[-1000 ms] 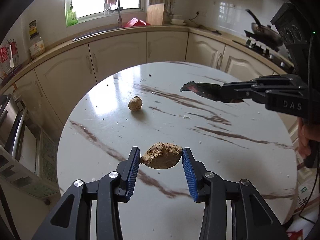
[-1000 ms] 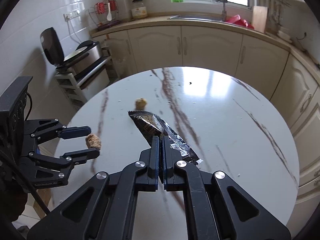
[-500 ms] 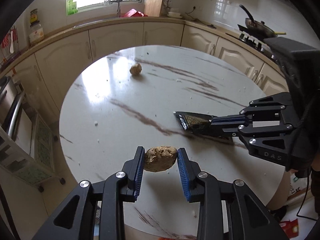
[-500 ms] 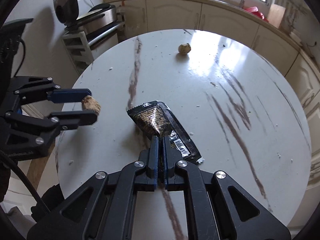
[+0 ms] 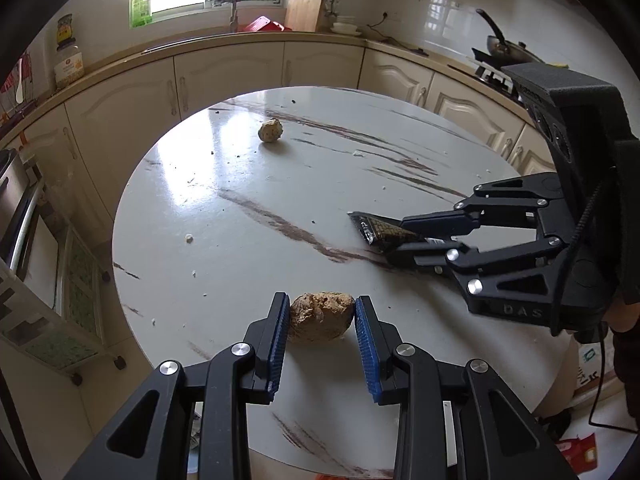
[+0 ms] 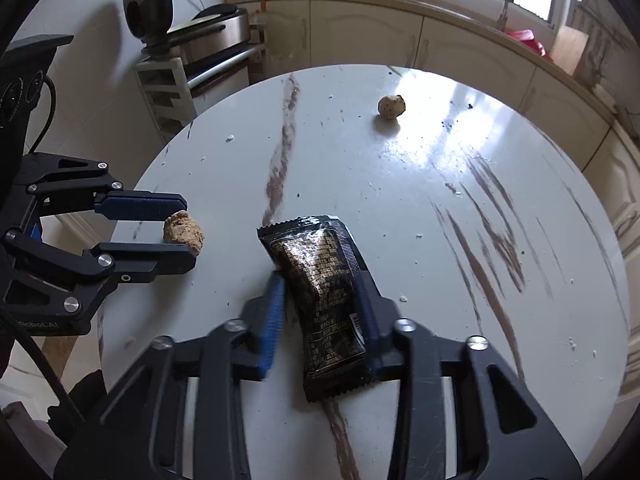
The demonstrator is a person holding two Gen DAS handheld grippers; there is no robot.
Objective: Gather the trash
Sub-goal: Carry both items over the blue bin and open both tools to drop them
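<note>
While the left hand-held gripper [image 5: 320,328] sits low over the near edge of the round marbled worktop [image 5: 224,208], its two blue-padded fingers [image 5: 278,336] press a brown crumpled lump [image 5: 320,316] from either side. In the right wrist view the same lump [image 6: 184,232] is seen wedged between the tips of that left hand-held gripper [image 6: 176,228], held just above the worktop [image 6: 500,300] near its left rim.

The right hand-held gripper [image 6: 320,312] has its fingers spread apart, one on each side of a dark snack wrapper [image 6: 324,300]. The wrapper lies flat on the worktop, its crimped end pointing away from the camera and its barcode end between the finger bases. The fingers are blurred in this view, and whether the pads actually touch the wrapper's edges cannot be told. From the left wrist camera, the right hand-held gripper [image 5: 404,236] reaches in from the right with the front end of the wrapper [image 5: 380,232] sticking out past its fingertips.

A second, paler crumpled ball [image 5: 271,130] rests alone on the far side of the worktop, well apart from both hand-held grippers; it shows too in the right wrist view [image 6: 391,106]. Small crumbs [image 5: 189,239] are scattered over the surface. Cream cabinets [image 5: 228,72] curve behind the worktop.
</note>
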